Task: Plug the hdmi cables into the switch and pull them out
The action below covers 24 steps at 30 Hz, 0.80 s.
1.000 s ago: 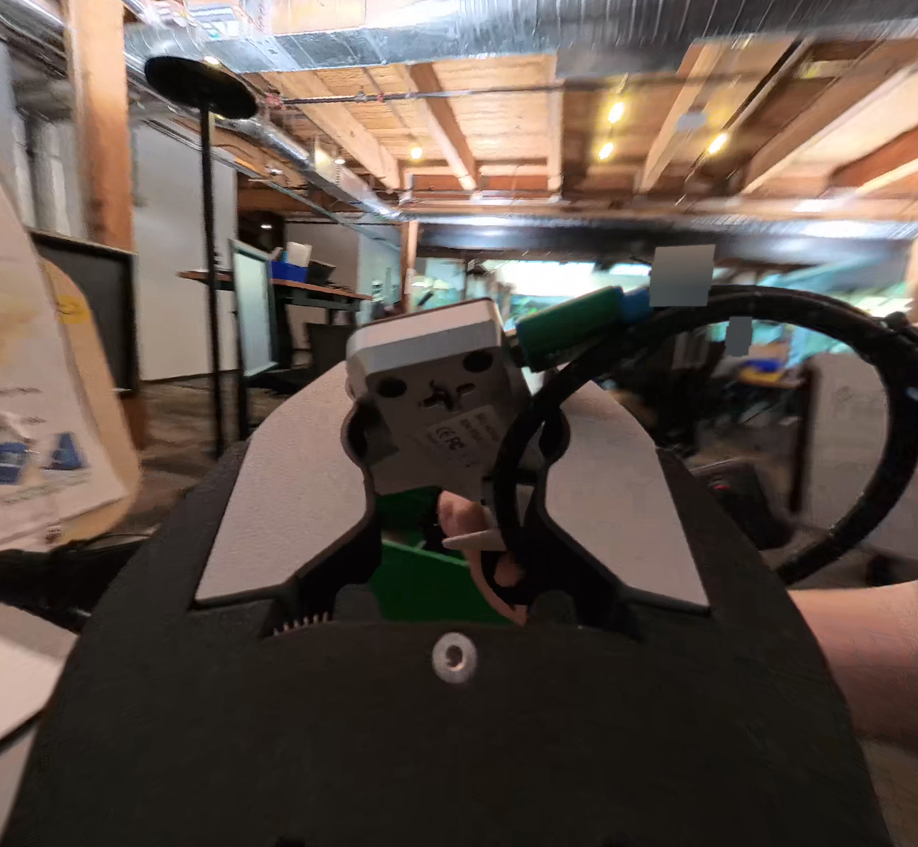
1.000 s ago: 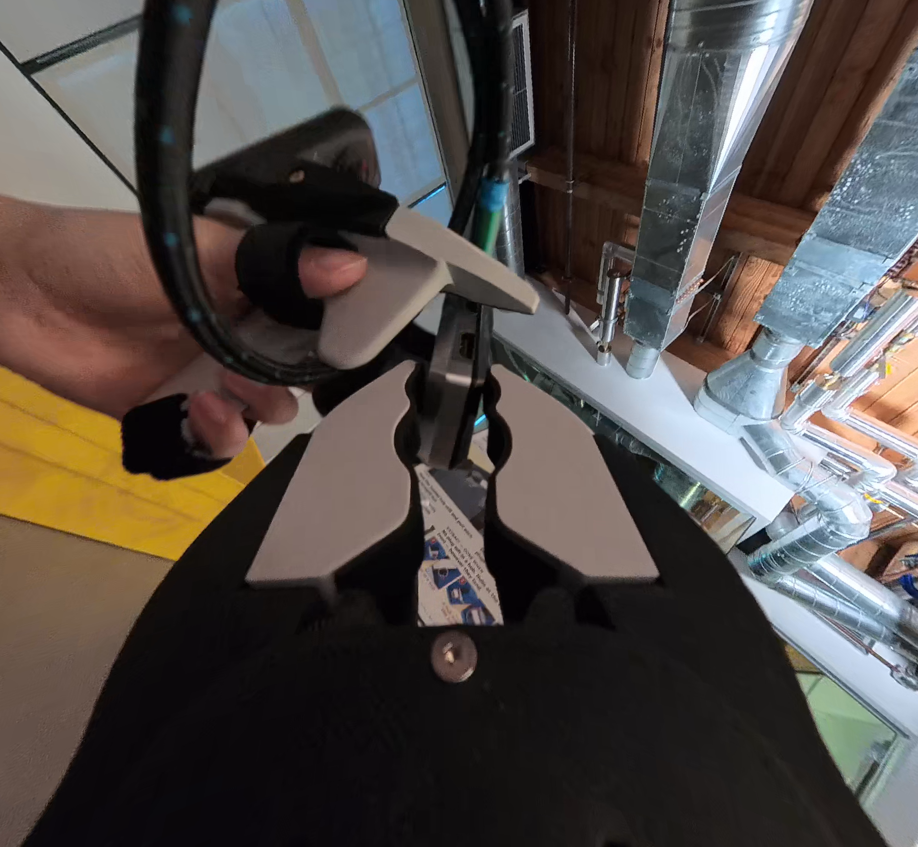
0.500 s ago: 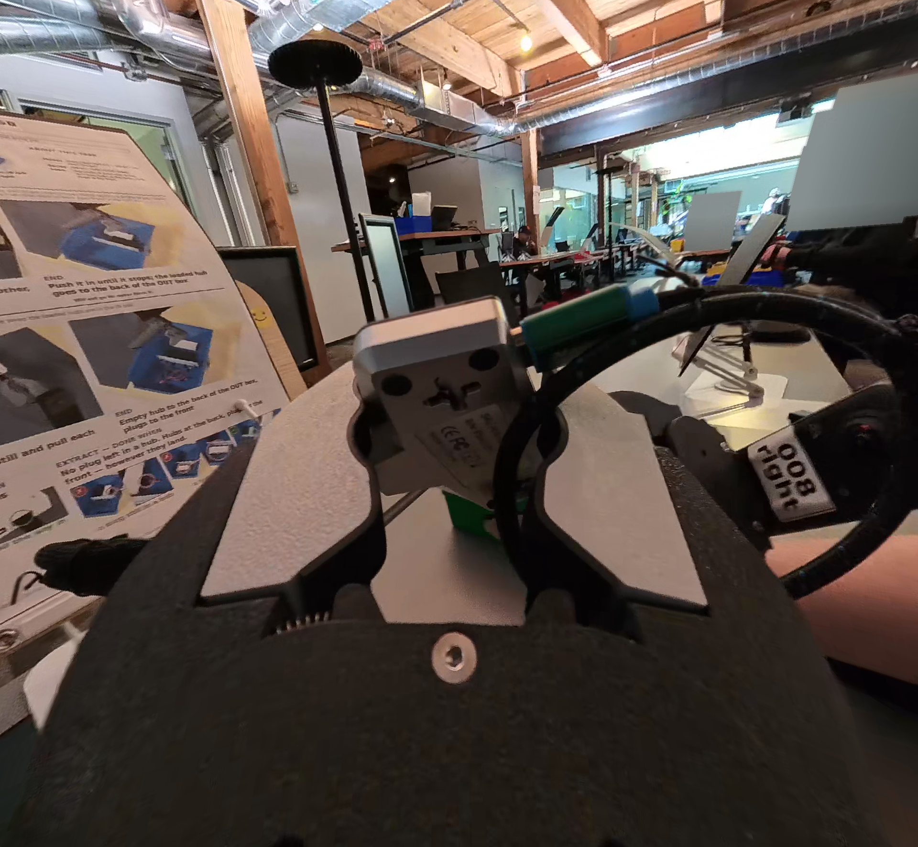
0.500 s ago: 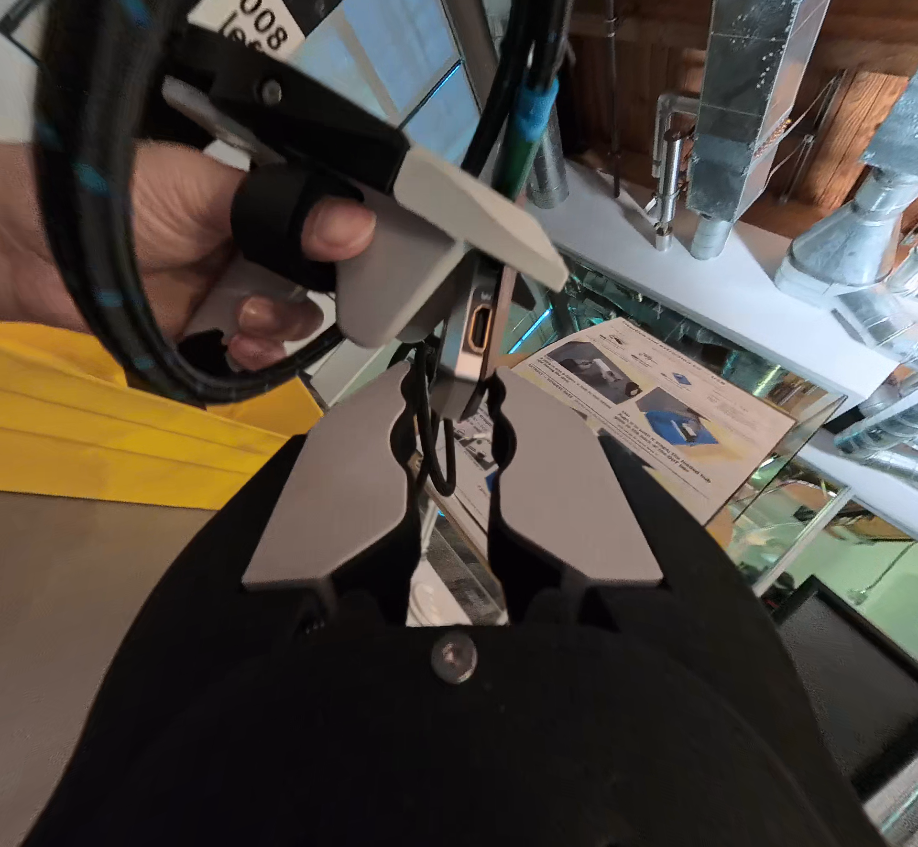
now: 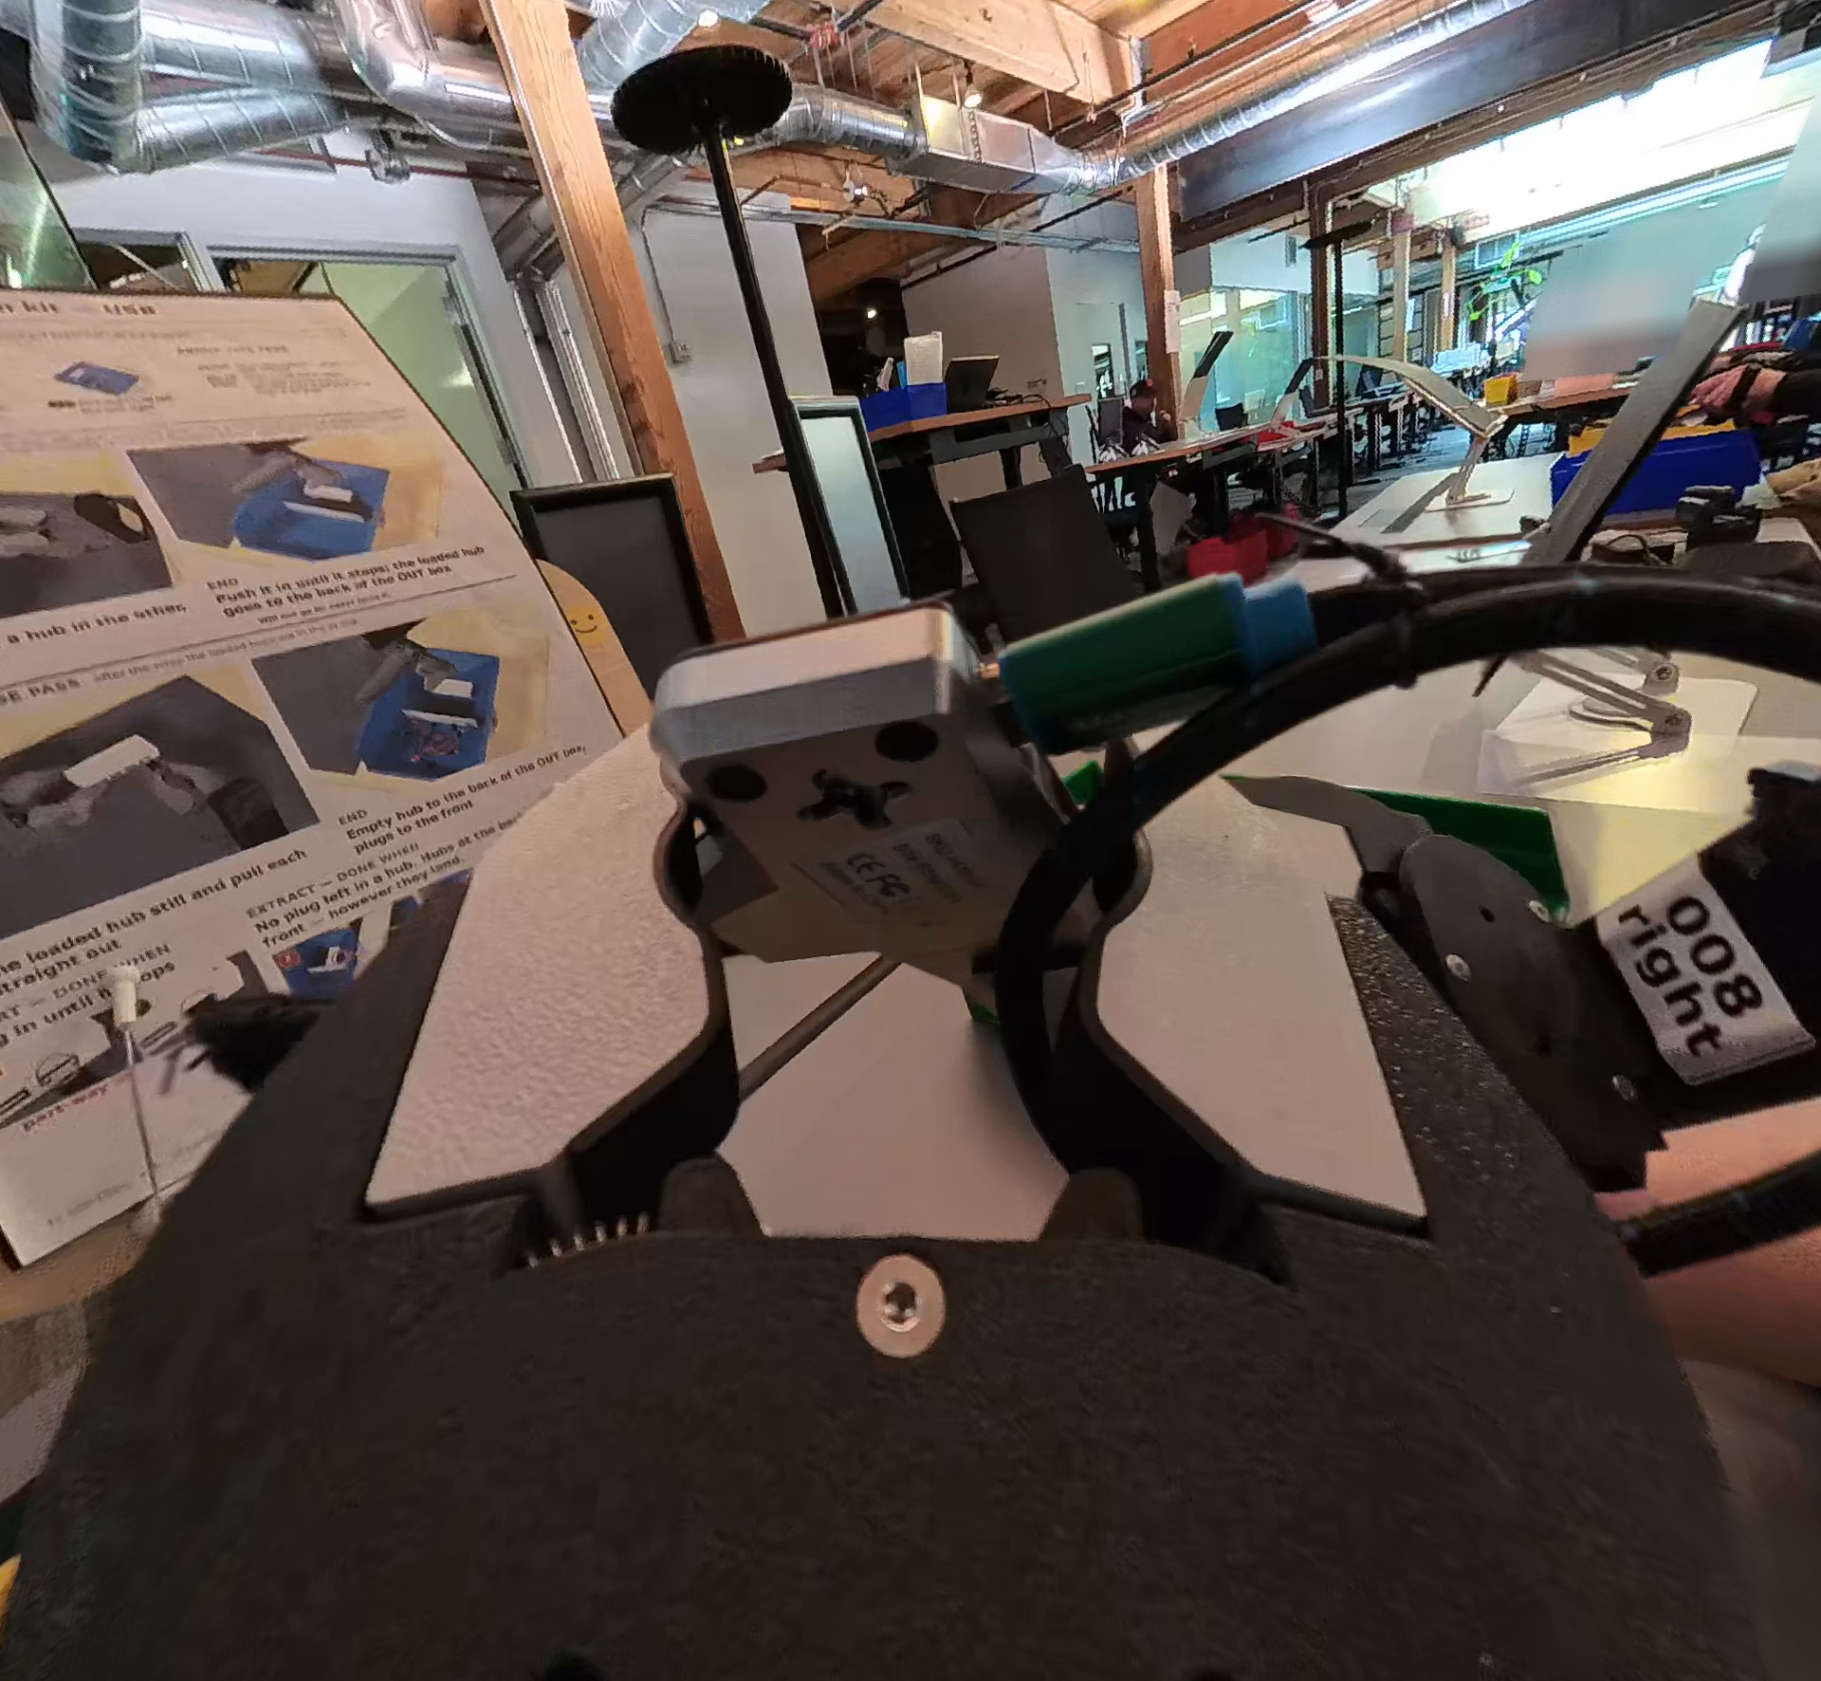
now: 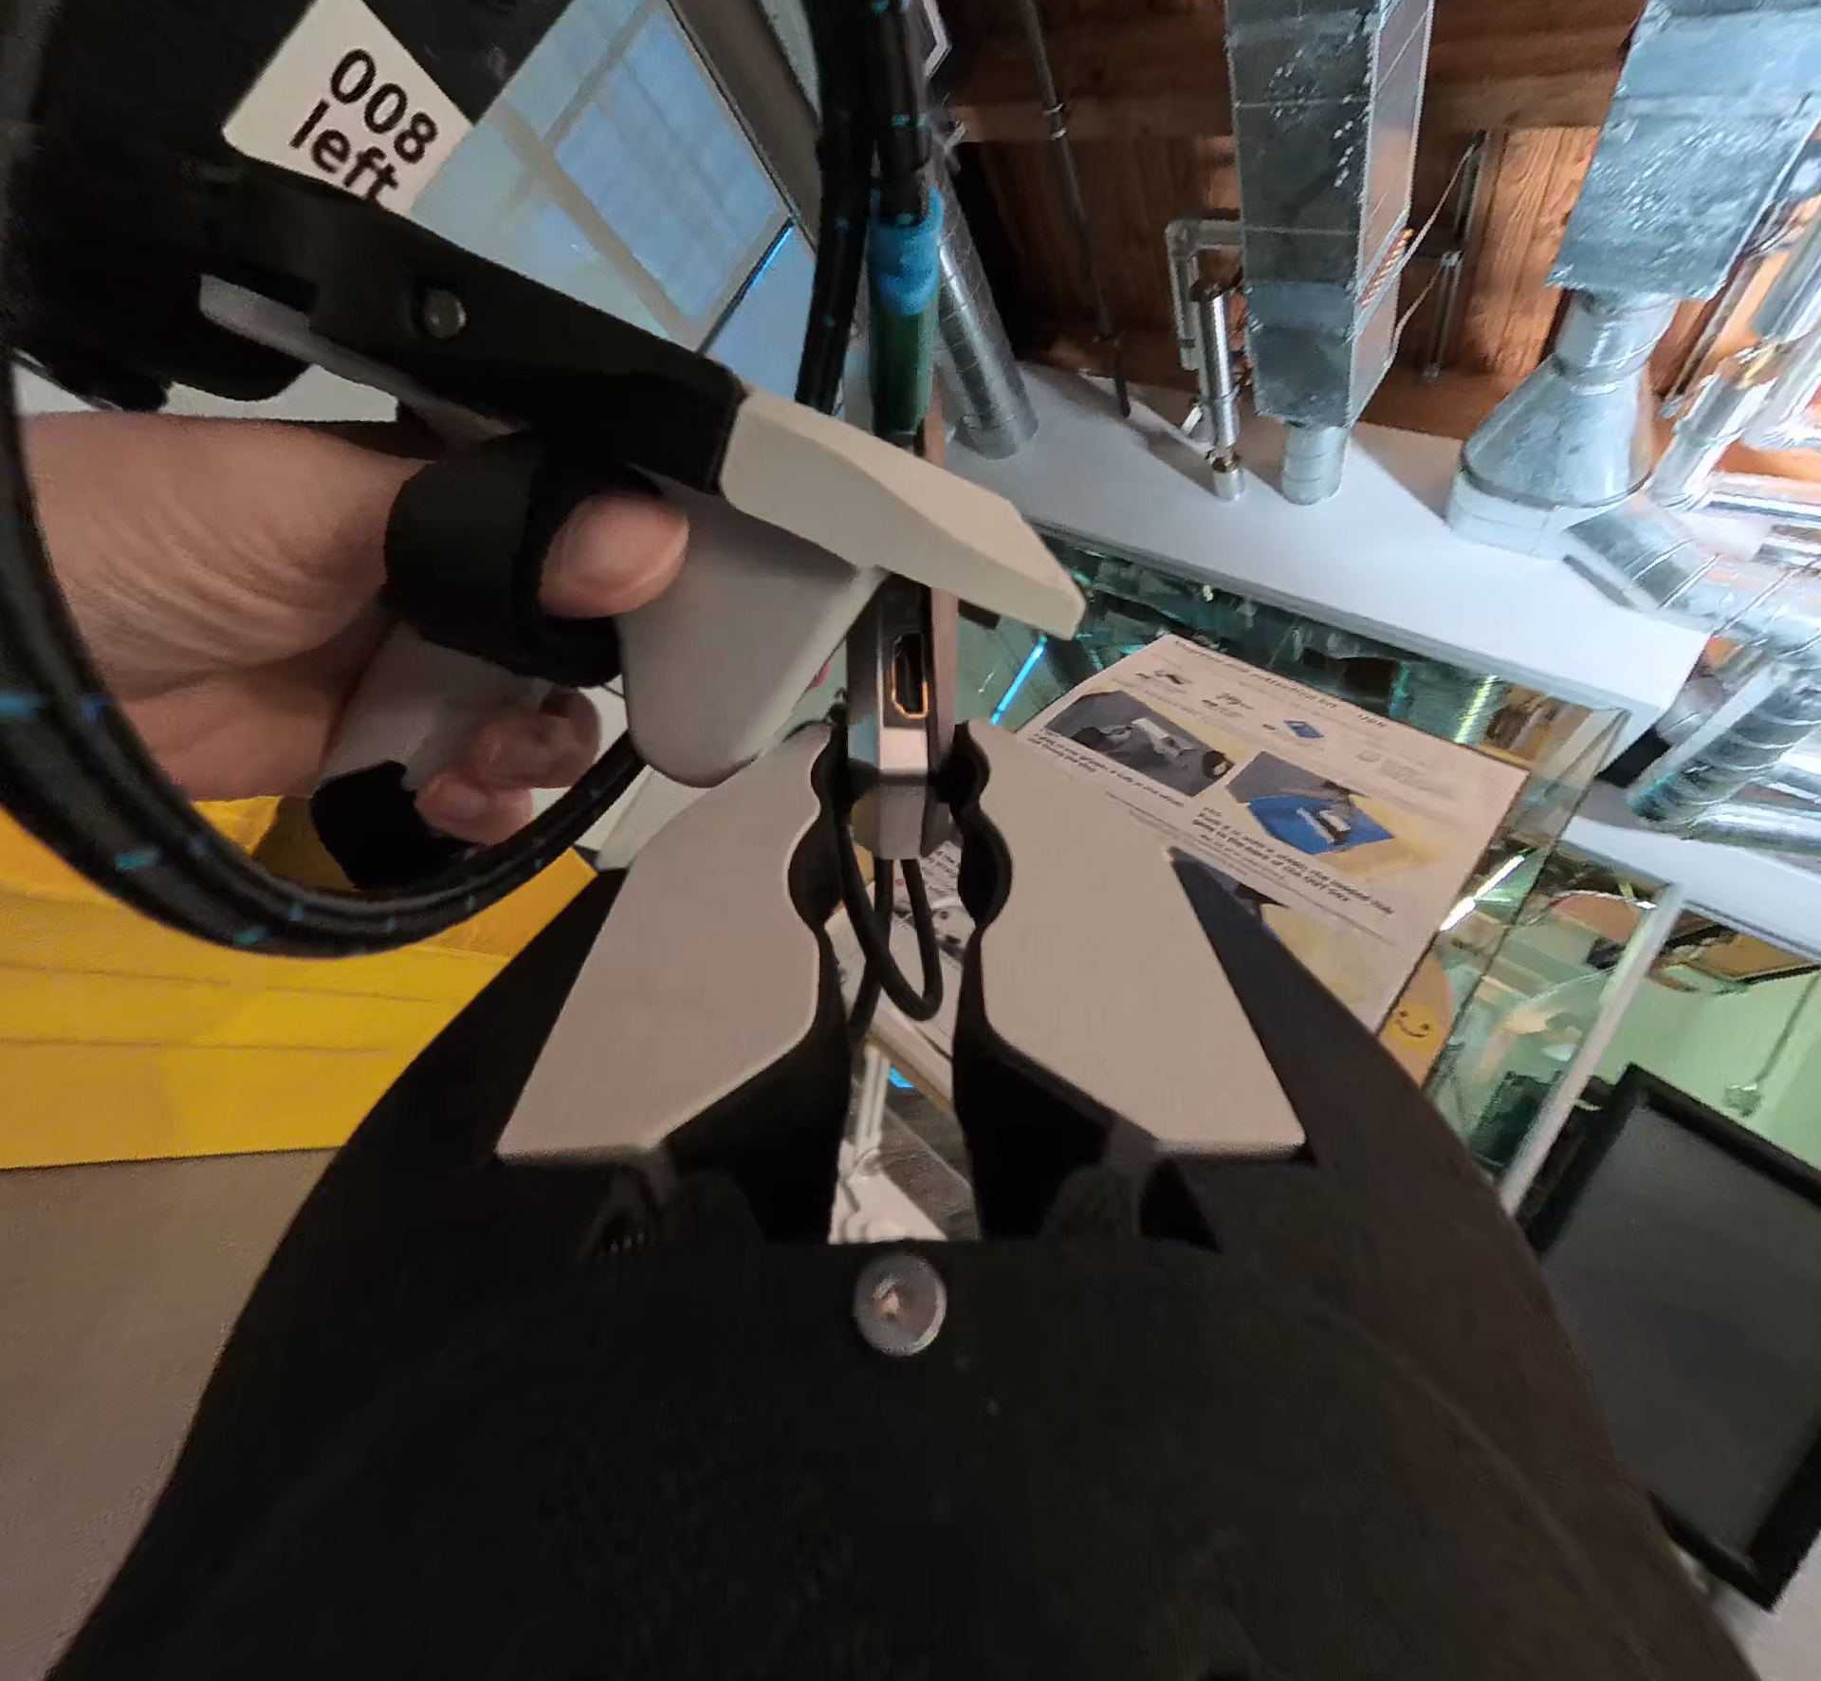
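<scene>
Switch [image 5: 838, 796] sits clamped in both grippers at once: left gripper [image 5: 902, 855] pinches its flat faces, right gripper [image 6: 902, 786] squeezes its lower end, thin edge facing that camera. Green-and-blue plug [image 5: 1133, 658] sticks out the switch's right side, seemingly seated, black braided cable [image 5: 1478, 619] looping off right over the counter [image 5: 887, 1131]. Spare port [image 6: 907, 673] shows empty. Plug's long axis runs rightward and slightly up from the left gripper, so pulling it looks like a job for the nearer right gripper, which would need to let go first
</scene>
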Each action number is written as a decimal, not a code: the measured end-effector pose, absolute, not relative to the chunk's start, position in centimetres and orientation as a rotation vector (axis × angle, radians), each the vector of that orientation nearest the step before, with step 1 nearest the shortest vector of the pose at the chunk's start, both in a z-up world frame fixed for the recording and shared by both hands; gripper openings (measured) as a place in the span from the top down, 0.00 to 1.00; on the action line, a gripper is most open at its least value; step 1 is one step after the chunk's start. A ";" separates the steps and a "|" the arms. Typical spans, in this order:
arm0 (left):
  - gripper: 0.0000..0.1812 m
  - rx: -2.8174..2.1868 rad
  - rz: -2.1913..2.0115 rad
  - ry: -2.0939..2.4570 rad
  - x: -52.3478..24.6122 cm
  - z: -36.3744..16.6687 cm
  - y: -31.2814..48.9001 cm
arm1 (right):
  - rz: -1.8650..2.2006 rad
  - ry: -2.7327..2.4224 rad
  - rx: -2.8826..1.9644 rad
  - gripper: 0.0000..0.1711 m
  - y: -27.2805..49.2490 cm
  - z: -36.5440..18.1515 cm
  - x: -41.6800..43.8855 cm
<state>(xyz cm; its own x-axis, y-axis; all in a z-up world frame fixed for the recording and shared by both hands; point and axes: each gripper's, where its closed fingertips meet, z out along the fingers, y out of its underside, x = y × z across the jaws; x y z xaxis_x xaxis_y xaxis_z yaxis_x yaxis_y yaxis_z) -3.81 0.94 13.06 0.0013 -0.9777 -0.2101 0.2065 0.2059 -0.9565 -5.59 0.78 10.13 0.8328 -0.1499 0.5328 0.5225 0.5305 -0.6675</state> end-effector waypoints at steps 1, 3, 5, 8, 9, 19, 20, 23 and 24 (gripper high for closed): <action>0.57 -0.901 -1.150 1.165 -3.8 13.0 1.1 | -0.434 -0.441 -0.922 0.89 0.7 10.2 -5.6; 0.55 -0.892 -1.138 1.163 -3.8 13.0 1.2 | -0.459 -0.440 -0.910 0.89 0.7 10.3 -5.5; 0.58 -0.864 -1.159 1.146 -4.0 13.3 1.0 | -0.451 -0.443 -0.895 0.90 0.5 10.3 -5.6; 0.61 -0.852 -1.122 1.141 -4.1 13.3 1.4 | -0.402 -0.460 -0.923 0.89 1.2 9.8 -5.7; 0.62 -0.851 -1.083 1.154 -4.0 13.1 1.6 | -0.394 -0.470 -0.940 0.89 1.5 9.5 -5.7; 0.64 -0.805 -0.615 1.083 -5.0 13.3 5.8 | -0.388 -0.566 -1.232 0.84 3.9 8.2 -3.7; 0.64 -0.818 -0.624 1.073 -5.2 13.4 6.2 | -0.373 -0.593 -1.268 0.89 3.7 8.3 -3.3; 0.64 -0.868 -0.668 1.063 -5.5 13.4 7.2 | -0.463 -0.453 -1.474 0.87 3.4 8.9 1.5; 0.64 -0.884 -0.687 1.062 -5.5 13.3 7.5 | -0.422 -0.386 -1.499 0.85 2.8 9.6 2.4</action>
<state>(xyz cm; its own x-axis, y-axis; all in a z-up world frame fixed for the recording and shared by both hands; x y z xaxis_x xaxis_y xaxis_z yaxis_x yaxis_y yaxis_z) -5.49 7.47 13.30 0.3466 -0.8283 -0.4402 0.0616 0.4884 -0.8705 2.38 2.81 9.58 0.8686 -0.0301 0.4946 0.4954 0.0259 -0.8683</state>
